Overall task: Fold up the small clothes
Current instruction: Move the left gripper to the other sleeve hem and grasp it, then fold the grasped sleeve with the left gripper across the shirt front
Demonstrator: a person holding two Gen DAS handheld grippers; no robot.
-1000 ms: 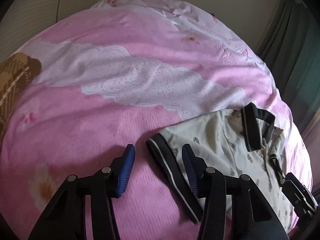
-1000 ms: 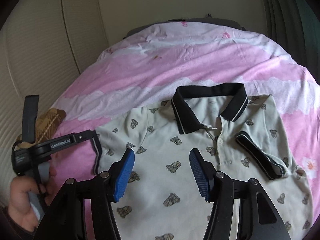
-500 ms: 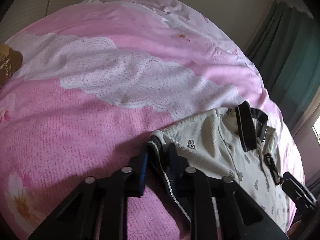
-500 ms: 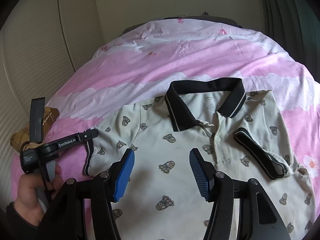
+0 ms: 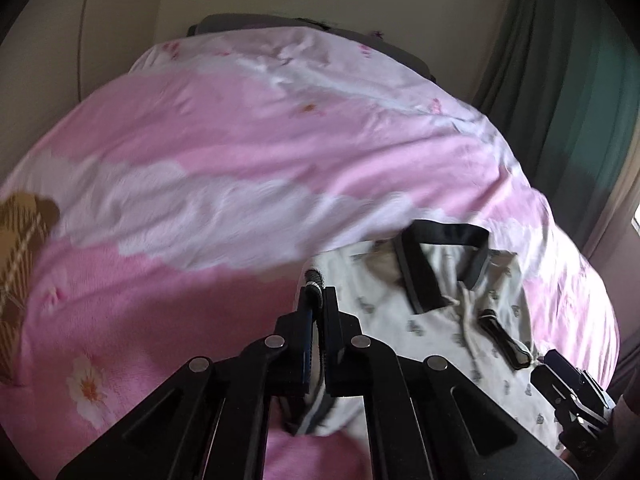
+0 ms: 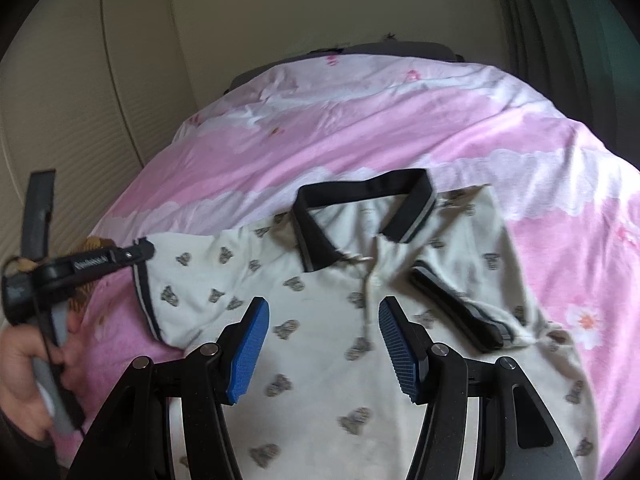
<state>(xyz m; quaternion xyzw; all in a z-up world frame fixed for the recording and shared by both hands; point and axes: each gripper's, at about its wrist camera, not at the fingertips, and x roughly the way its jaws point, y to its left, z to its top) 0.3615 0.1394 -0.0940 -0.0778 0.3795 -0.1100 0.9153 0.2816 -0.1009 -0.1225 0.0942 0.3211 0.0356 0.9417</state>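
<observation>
Since a second ago, the left gripper [image 5: 316,300] has gone from wide open beside the sleeve to clamped on it, and it has lifted the fabric off the bed. Its black fingers pinch the dark, white-striped cuff of the left sleeve [image 5: 314,278], which sticks up between the tips.

A small cream polo shirt with a grey animal print and a black collar [image 6: 340,280] lies face up on a pink and white floral bedspread [image 6: 360,132], collar toward the far end of the bed. The right sleeve [image 6: 456,308] is folded inward across the chest, its dark cuff lying diagonally near the button placket.

In the right wrist view, the left gripper appears at the left, held in a person's left hand [image 6: 24,376], with the sleeve cuff raised at its tip. The right gripper [image 6: 320,344] hovers above the shirt's lower front with its blue ribbed pads [image 6: 248,344] spread wide, holding nothing; motion blur makes it hard to say whether it touches the cloth.

A brown checked cloth [image 5: 20,248] lies at the bed's left edge. Dark green curtains [image 5: 580,100] hang at the right.
</observation>
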